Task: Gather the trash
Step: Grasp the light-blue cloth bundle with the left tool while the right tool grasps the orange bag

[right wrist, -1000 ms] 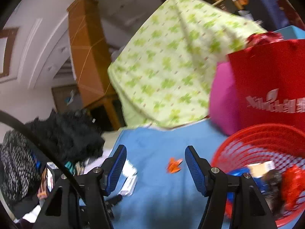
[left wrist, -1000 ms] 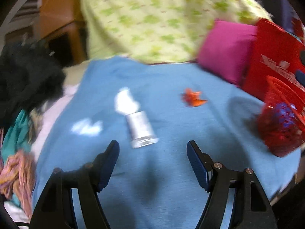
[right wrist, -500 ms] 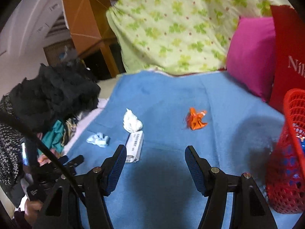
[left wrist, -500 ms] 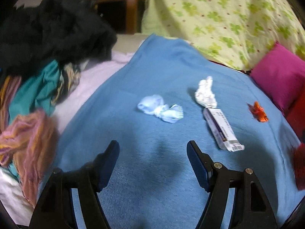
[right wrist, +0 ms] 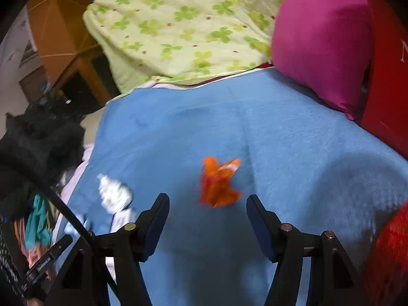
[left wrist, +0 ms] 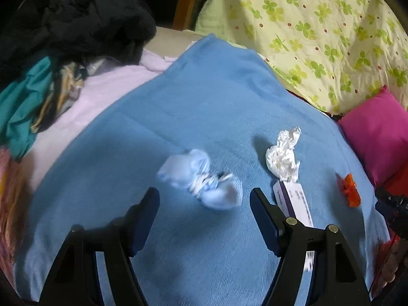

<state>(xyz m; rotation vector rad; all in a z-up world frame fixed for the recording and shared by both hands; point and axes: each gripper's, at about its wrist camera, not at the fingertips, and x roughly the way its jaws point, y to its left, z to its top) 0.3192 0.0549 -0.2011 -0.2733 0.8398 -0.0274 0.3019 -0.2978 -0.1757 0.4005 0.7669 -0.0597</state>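
Note:
Trash lies on a blue blanket (left wrist: 204,107). In the left wrist view a crumpled light-blue wrapper (left wrist: 201,178) sits just ahead of my open, empty left gripper (left wrist: 204,199). A crumpled white tissue (left wrist: 283,158) and a white and purple box (left wrist: 293,201) lie to its right, the box partly behind the right finger. In the right wrist view a crumpled orange wrapper (right wrist: 218,183) lies just ahead of my open, empty right gripper (right wrist: 207,201). The tissue (right wrist: 113,193) shows at the left. The red mesh basket (right wrist: 390,255) is at the lower right edge.
A green clover quilt (left wrist: 318,33) and a pink pillow (right wrist: 323,38) lie at the back of the blanket. A heap of dark and coloured clothes (left wrist: 51,38) lies on the left. A red bag (right wrist: 387,58) stands behind the basket.
Both grippers have moved forward and down toward the blanket. The left one has closed in on the light-blue wrapper, the right one on the orange wrapper. The basket has slid to the frame edge.

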